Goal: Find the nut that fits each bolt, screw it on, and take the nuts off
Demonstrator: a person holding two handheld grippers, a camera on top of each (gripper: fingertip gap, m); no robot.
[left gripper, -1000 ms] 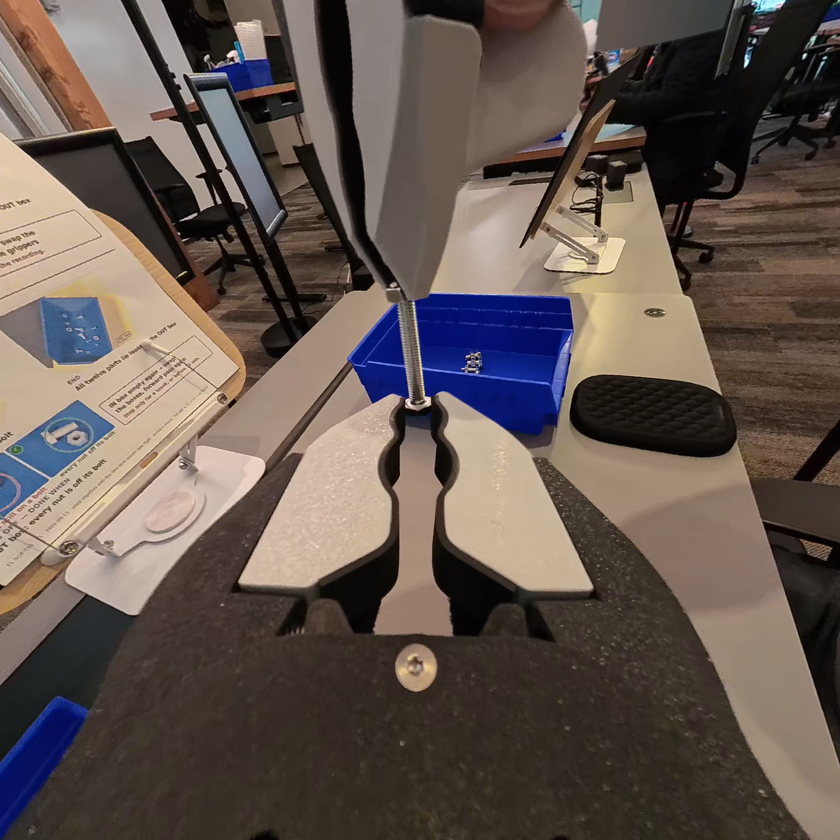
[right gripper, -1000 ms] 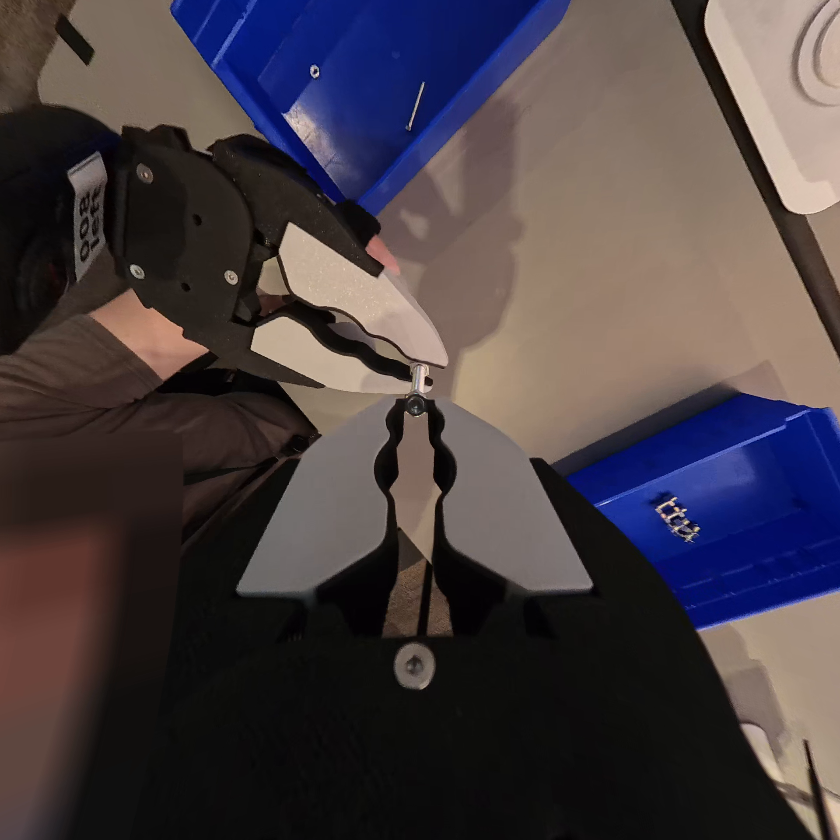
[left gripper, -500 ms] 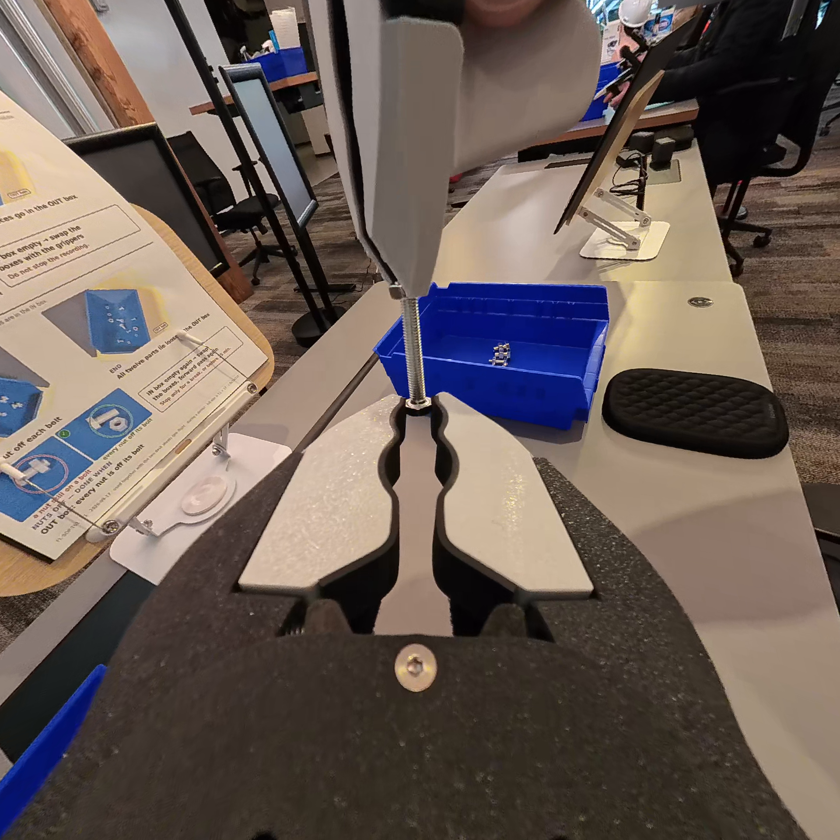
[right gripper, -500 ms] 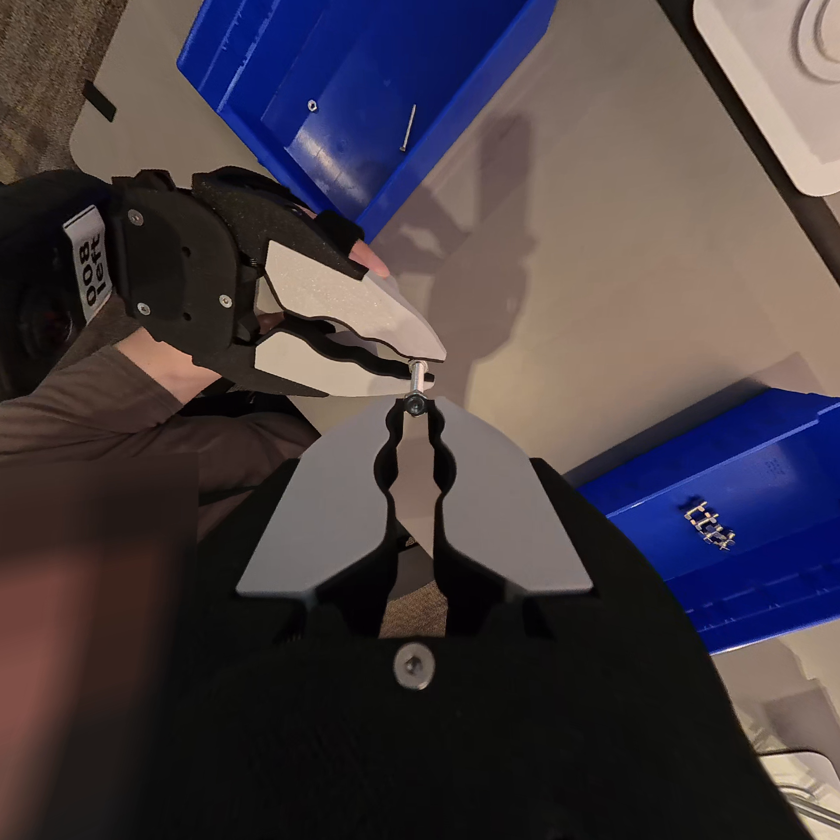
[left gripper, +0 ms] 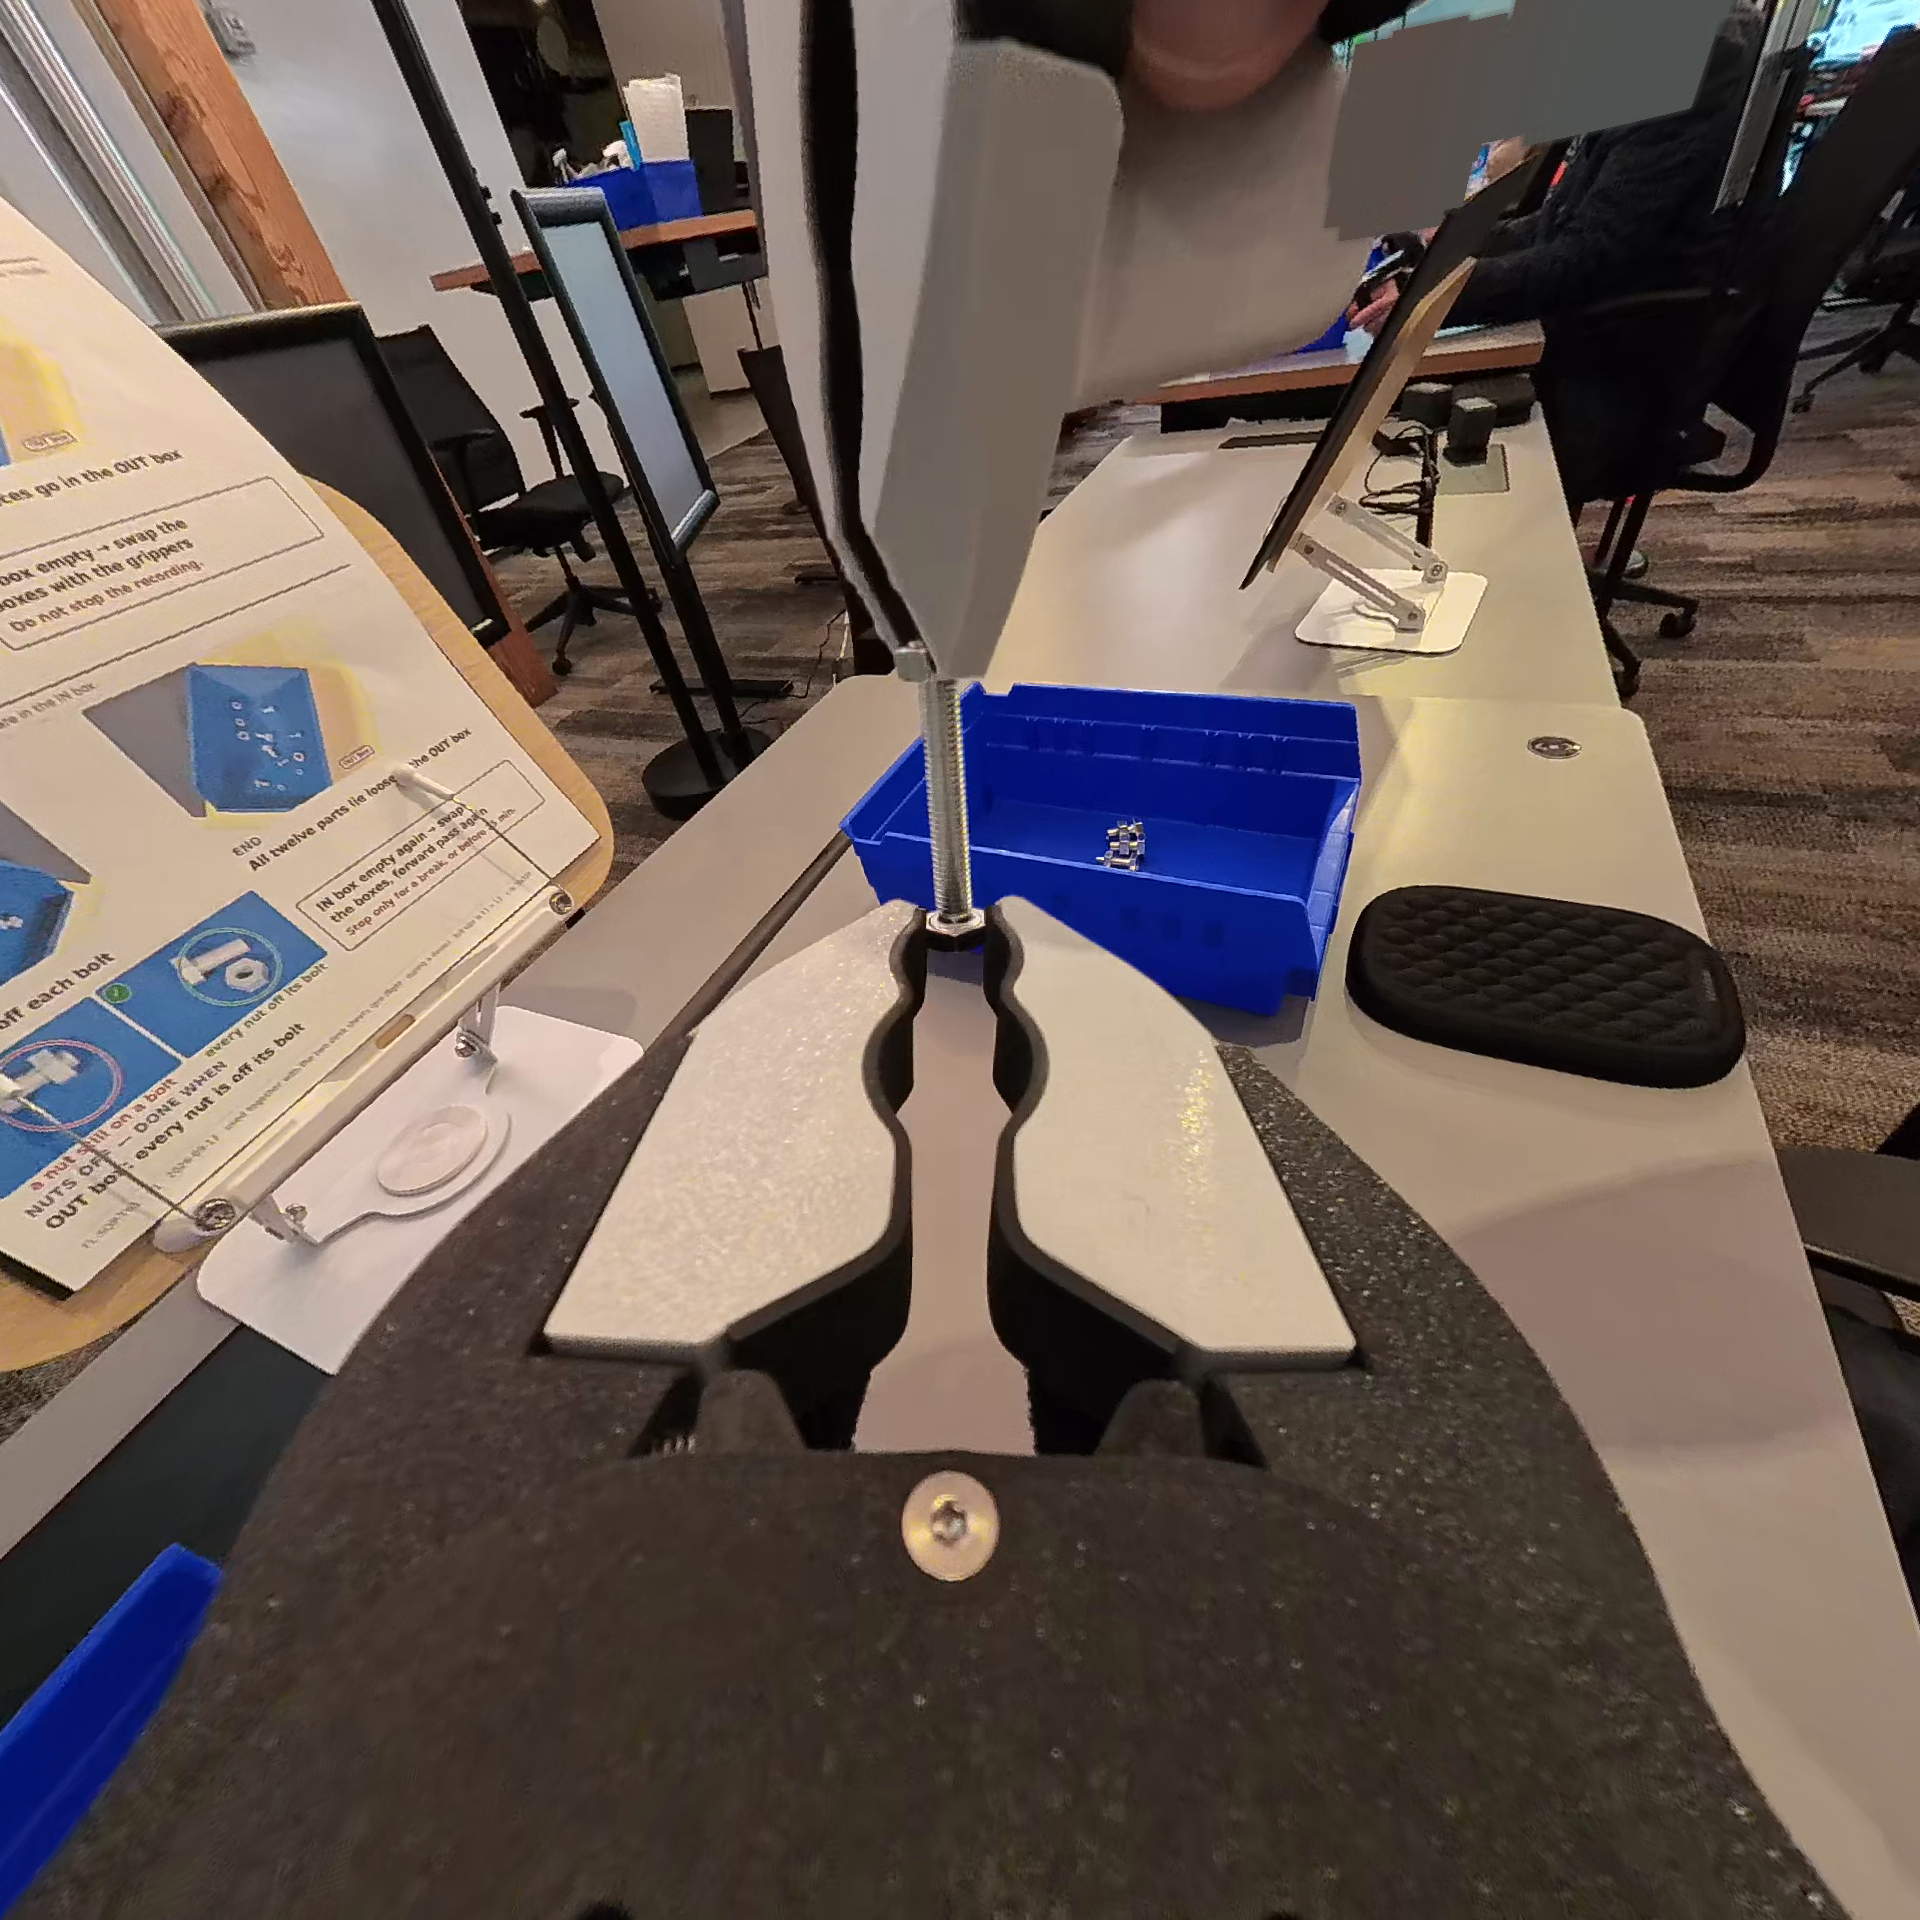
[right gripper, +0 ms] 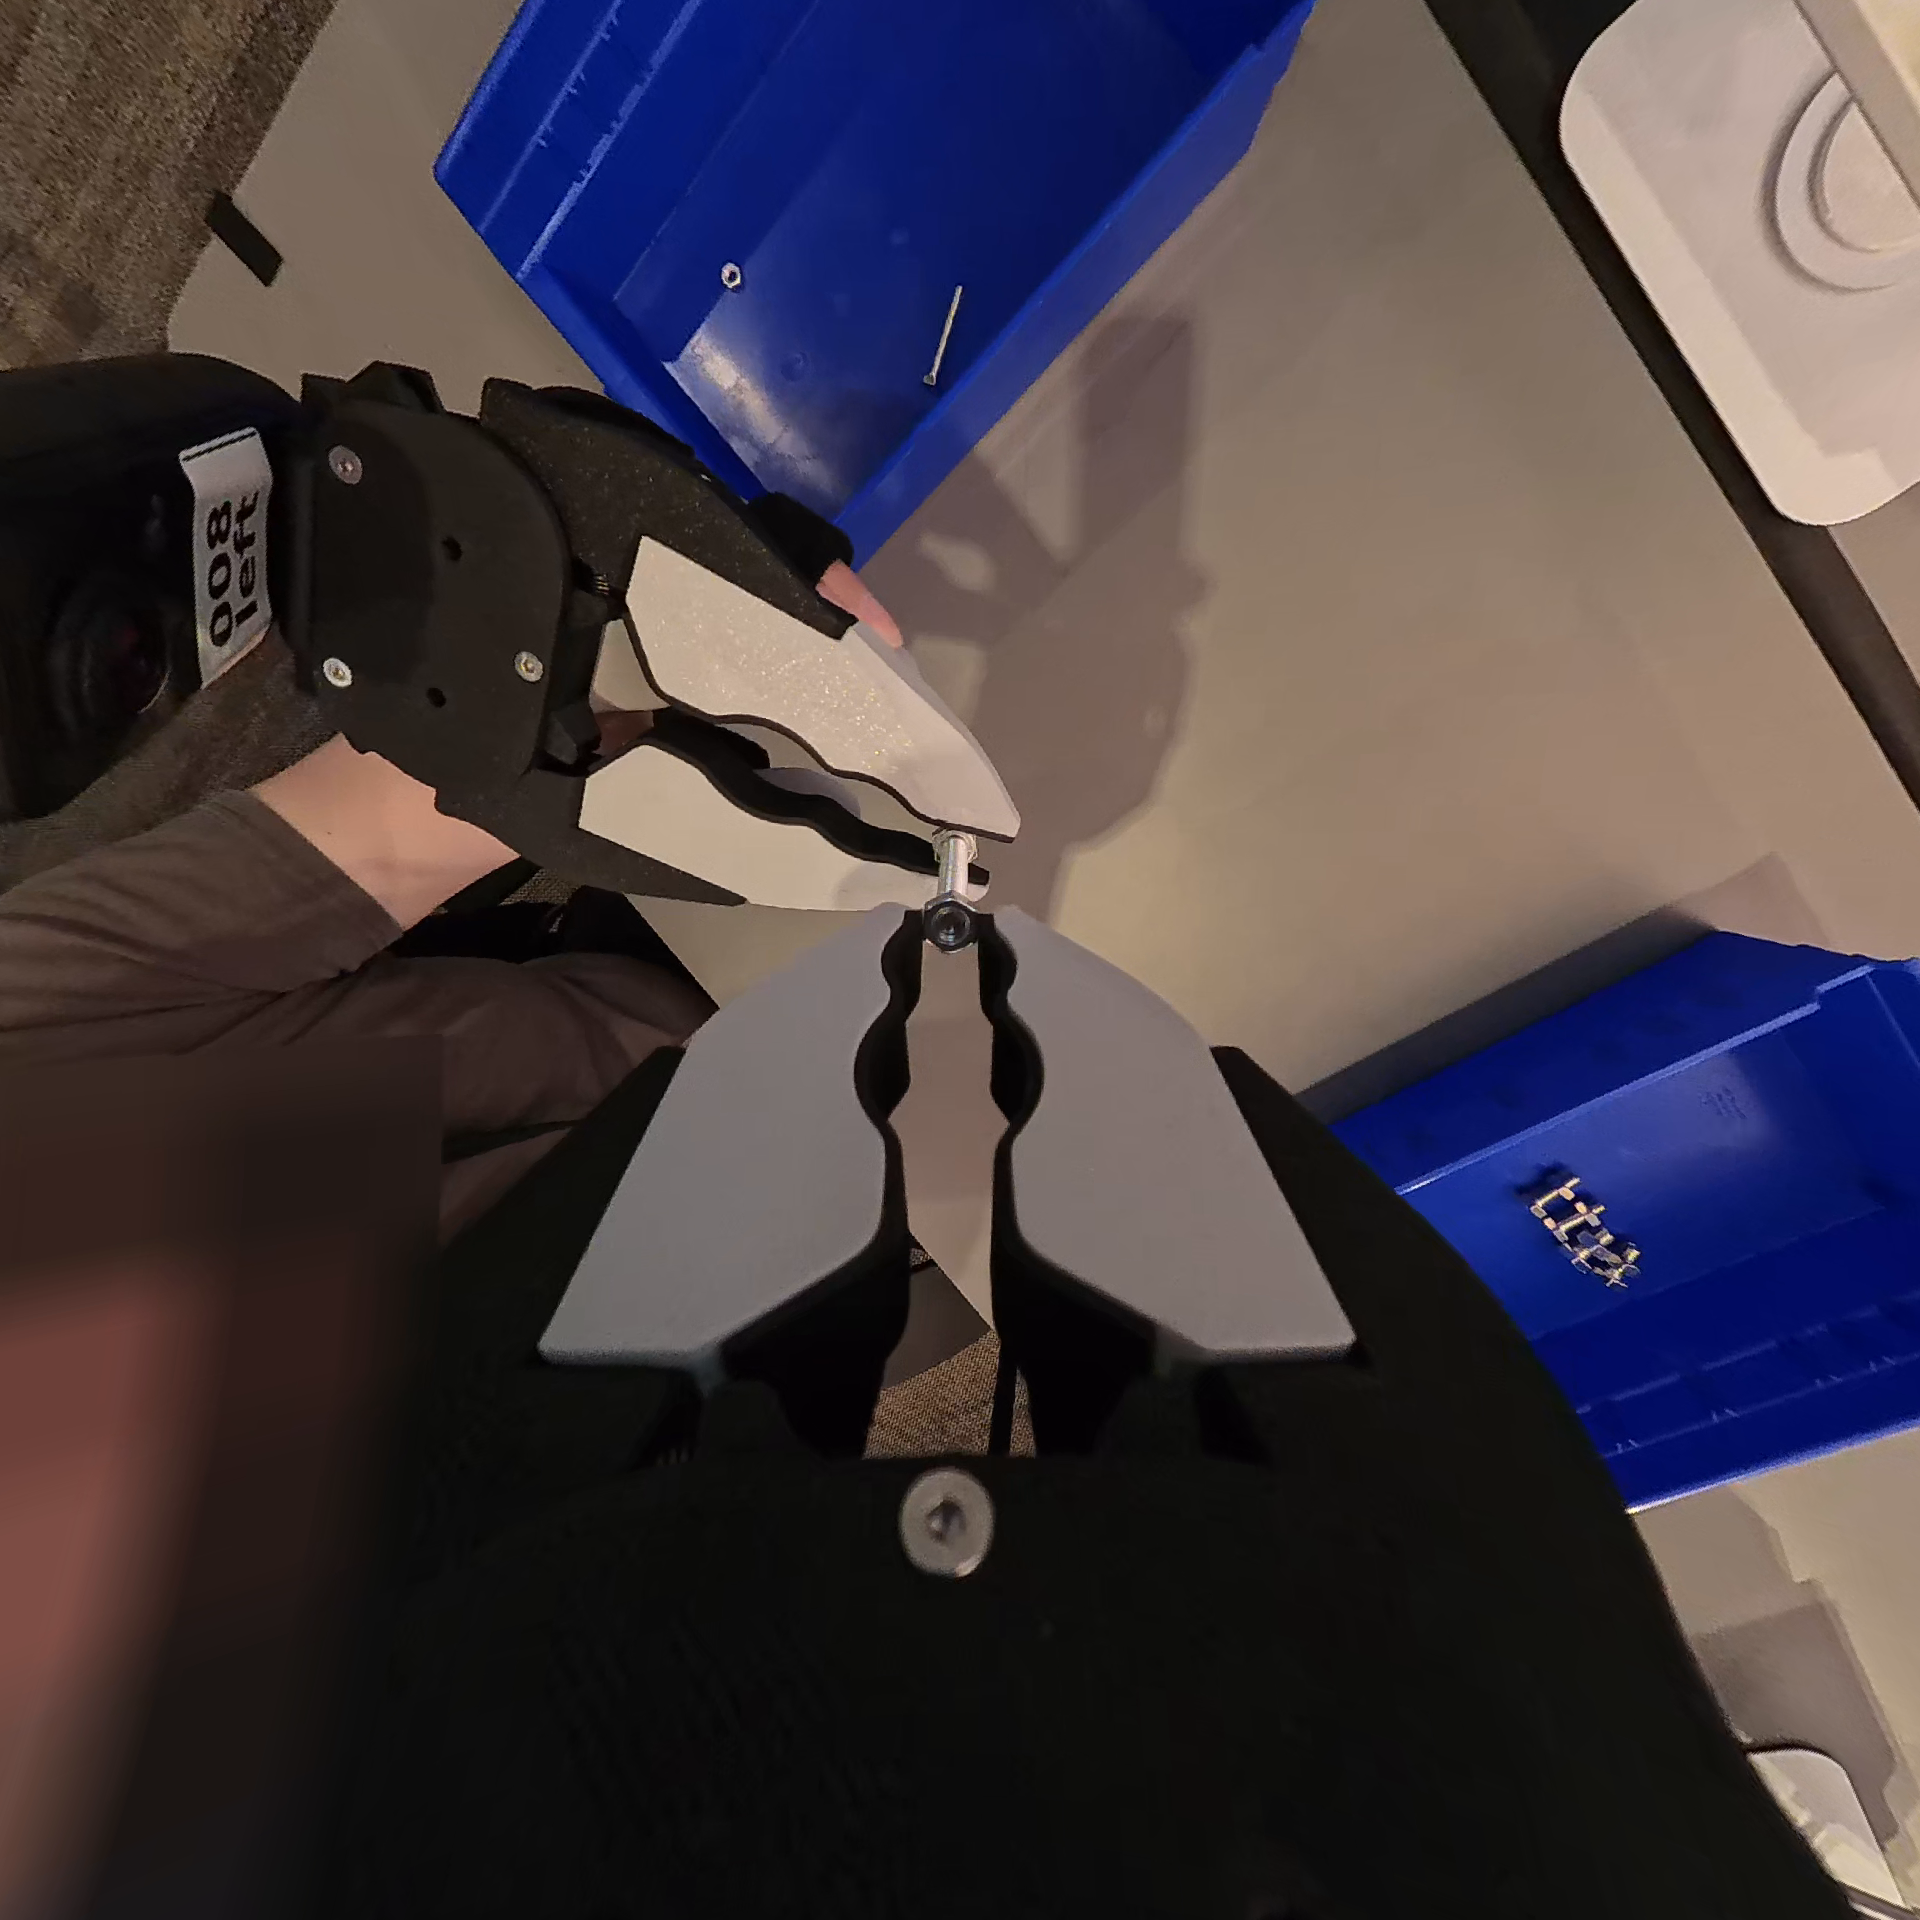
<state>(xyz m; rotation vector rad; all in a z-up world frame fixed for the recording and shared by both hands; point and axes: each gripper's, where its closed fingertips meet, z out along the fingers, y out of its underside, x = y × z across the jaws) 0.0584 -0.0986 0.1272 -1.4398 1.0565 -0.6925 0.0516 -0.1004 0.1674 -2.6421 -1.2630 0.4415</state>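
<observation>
A long threaded bolt (left gripper: 948, 790) stands upright between my two grippers above the grey table (left gripper: 1455, 1247). My left gripper (left gripper: 951, 920) is shut on a small hex nut (left gripper: 951, 925) at the bolt's lower end. My right gripper (left gripper: 920, 623) comes down from above and is shut on the bolt's head. In the right wrist view my right gripper (right gripper: 948, 920) pinches the socket head of the bolt (right gripper: 950, 873). There the left gripper (right gripper: 971, 847) reaches in from the left, with a hand behind it.
A blue bin (left gripper: 1195, 748) behind the bolt holds a cluster of small metal parts (left gripper: 1122, 844). A second blue bin (right gripper: 644, 135) holds a loose nut (right gripper: 730, 275) and a thin bolt (right gripper: 943, 335). An instruction sheet on a stand (left gripper: 208, 831) is at left, a black pad (left gripper: 1538, 982) at right. The left gripper's tips are roughly 5 cm from the right gripper's.
Both grippers keep their hold on the nut and the bolt. The held pair has drifted slightly over the table, so the bins have shifted in both views. The exposed thread looks about the same.
</observation>
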